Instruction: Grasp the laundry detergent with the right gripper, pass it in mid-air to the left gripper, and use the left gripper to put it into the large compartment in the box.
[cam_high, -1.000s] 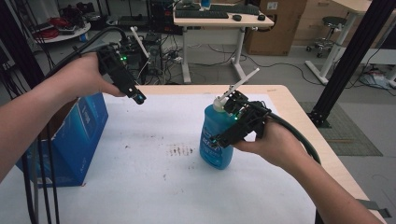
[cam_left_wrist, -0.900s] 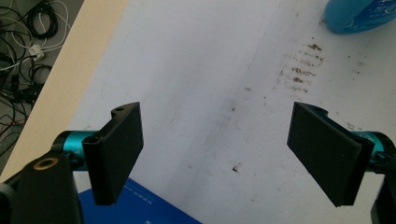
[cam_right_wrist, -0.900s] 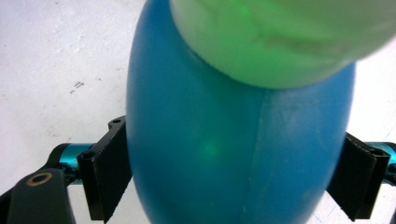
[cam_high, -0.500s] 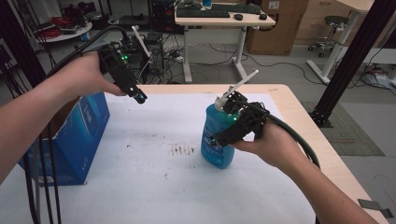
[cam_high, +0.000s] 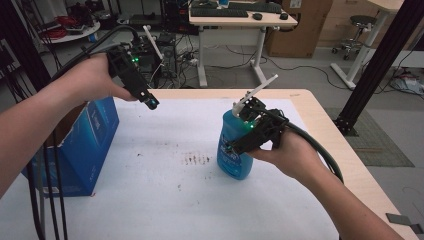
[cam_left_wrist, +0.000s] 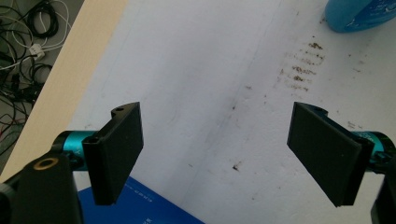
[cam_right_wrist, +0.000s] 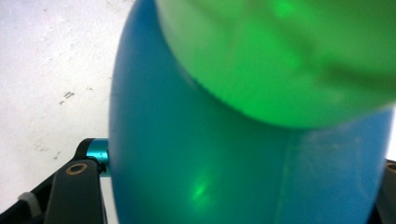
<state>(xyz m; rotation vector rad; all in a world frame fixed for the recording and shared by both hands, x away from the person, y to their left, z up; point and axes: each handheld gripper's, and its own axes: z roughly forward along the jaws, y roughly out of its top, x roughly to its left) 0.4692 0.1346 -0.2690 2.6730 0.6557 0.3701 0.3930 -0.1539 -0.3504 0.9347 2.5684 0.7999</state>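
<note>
A white-covered table (cam_high: 165, 200) is seen from above, with two forearms reaching in from the 6 o'clock edge. A blue bottle (cam_high: 234, 150) is stood upright on the table, right of centre, toward 3 o'clock. The right gripper (cam_high: 239, 142) is clamped around the bottle's body, with a jaw pressed to each side; in the right gripper view the bottle's blue wall (cam_right_wrist: 224, 163) is pressed close to the camera, lit green near the top. The left gripper (cam_high: 150, 101) is held in the air toward 10 o'clock, well apart from the bottle, its jaws spread wide with nothing between them. A blue cardboard box (cam_high: 85, 145) is placed at 9 o'clock. Small brown specks (cam_high: 197, 159) are scattered just left of the bottle.
</note>
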